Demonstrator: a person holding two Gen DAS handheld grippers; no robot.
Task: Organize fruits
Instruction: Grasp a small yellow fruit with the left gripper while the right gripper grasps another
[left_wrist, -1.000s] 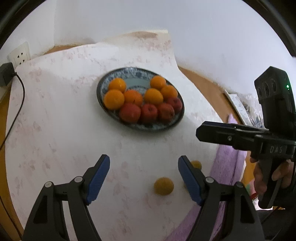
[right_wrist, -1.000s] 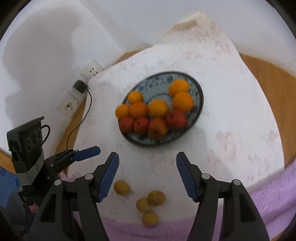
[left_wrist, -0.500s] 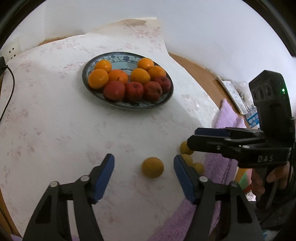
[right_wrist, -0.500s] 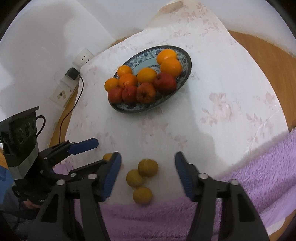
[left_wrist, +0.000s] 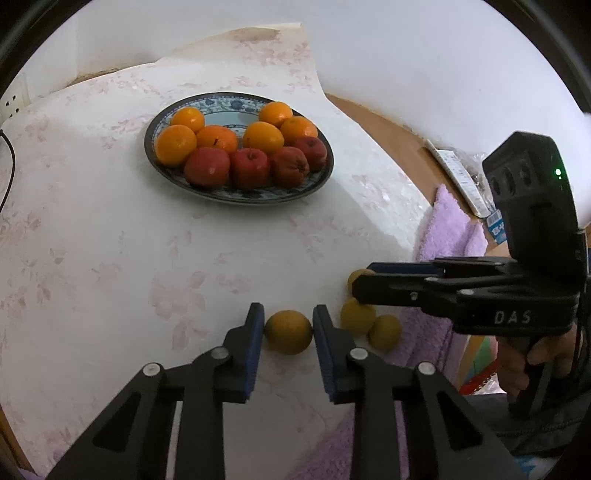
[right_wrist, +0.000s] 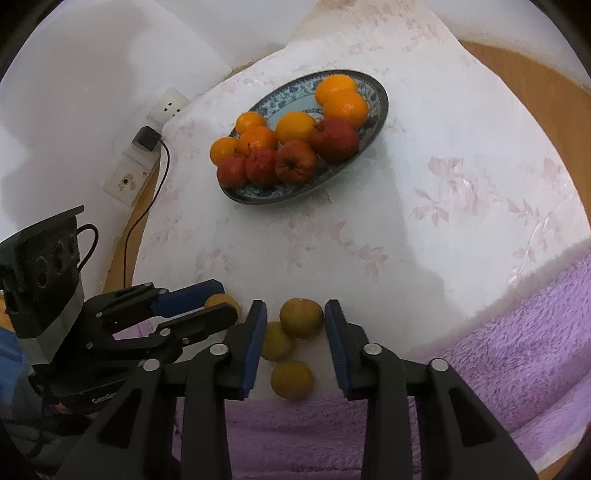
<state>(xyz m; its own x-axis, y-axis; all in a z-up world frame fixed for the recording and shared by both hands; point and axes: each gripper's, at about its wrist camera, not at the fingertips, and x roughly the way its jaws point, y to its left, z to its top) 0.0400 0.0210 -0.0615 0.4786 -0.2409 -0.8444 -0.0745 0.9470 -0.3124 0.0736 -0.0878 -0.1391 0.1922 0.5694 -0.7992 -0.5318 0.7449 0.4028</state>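
Left gripper (left_wrist: 288, 330): jaws closing, narrow; blue pads touch both sides of one yellow fruit (left_wrist: 289, 336), low centre of the left view.
Right gripper (right_wrist: 294, 323): jaws closing; a second yellow fruit (right_wrist: 301, 318) sits between the pads, the right pad at its edge, the left pad a little off it; whether it is pinched I cannot tell.
Loose fruit: two more (right_wrist: 275, 340) (right_wrist: 291, 379) lie just below the right gripper's fruit, low centre of the right view, the upper one touching the left pad.
Other gripper seen: in the left view the right gripper reaches in from the right edge over those fruits; a hand (left_wrist: 535, 354) holds its grip.
Cloth (left_wrist: 110, 258): white, flowered, under all the fruit.
Towel (right_wrist: 498, 369): purple, along the cloth's near edge.
Plate (left_wrist: 236, 195): blue-patterned, upper centre of the left view, well apart from the grippers.
Plate load: oranges (left_wrist: 175, 144) behind, red apples (left_wrist: 207, 167) in front.
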